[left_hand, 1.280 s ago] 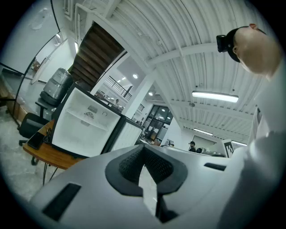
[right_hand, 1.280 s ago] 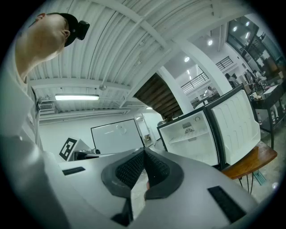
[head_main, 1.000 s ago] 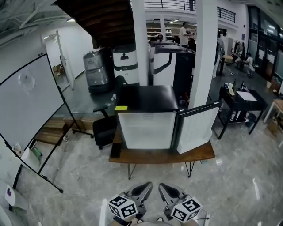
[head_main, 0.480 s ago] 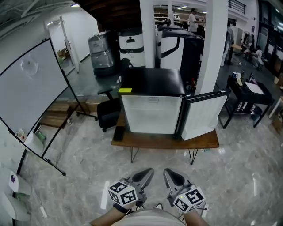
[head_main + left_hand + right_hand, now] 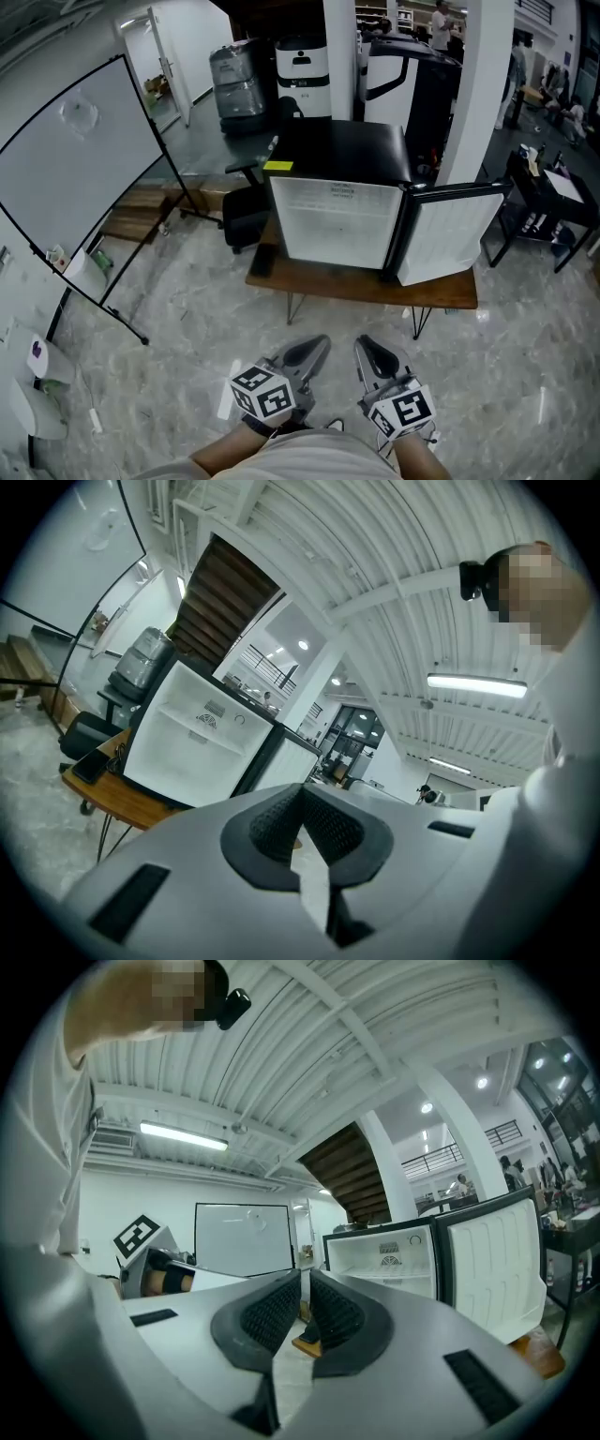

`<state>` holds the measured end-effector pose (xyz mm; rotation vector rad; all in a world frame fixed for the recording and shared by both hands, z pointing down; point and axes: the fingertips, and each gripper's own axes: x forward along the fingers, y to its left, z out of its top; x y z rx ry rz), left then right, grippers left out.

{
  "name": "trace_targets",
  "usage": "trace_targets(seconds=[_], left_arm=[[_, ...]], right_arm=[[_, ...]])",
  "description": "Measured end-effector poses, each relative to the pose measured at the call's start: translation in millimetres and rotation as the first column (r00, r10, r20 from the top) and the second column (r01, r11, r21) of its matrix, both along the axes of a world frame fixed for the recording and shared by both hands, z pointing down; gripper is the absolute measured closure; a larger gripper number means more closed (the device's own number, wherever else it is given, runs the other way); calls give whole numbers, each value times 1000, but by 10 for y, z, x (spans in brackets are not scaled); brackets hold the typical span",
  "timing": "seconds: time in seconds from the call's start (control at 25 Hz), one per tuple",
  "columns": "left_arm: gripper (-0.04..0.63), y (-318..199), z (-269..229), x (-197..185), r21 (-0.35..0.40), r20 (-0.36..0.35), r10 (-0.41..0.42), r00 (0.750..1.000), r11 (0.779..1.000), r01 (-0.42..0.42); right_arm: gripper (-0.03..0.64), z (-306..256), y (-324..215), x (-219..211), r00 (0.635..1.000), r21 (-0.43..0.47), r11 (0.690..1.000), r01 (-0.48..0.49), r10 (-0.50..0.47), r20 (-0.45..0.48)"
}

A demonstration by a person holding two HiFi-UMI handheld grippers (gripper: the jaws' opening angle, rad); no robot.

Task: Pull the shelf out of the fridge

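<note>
A small black fridge (image 5: pixel 337 220) stands on a wooden table (image 5: pixel 361 286), with its white door (image 5: pixel 450 234) swung open to the right. Its white inside faces me; a shelf edge (image 5: pixel 386 1274) shows only faintly in the right gripper view. My left gripper (image 5: pixel 319 345) and right gripper (image 5: pixel 367 345) hang side by side close to my body, well short of the table, both pointing at the fridge. Each one is shut with nothing between its pads. The fridge (image 5: pixel 192 738) is far off in the left gripper view too.
A whiteboard on a wheeled stand (image 5: pixel 75 159) fills the left side. A black office chair (image 5: pixel 246 220) sits left of the table, and a flat black object (image 5: pixel 262 261) lies on the table's left end. A white pillar (image 5: pixel 483 84) and a black side table (image 5: pixel 553 202) stand at the right.
The fridge and table have come nearer and lower in the head view, and the view tilts further down. Both grippers sit higher in the picture, still side by side and shut.
</note>
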<state>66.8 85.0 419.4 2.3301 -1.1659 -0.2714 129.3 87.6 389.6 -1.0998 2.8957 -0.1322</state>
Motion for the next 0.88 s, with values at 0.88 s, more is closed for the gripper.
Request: trace_targets(seconds=[0.88], left_arm=[[589, -1666, 178, -960, -13, -31, 49, 998, 999, -50]], right_arm=[[591, 321, -2045, -945, 870, 317, 943, -104, 240, -430]])
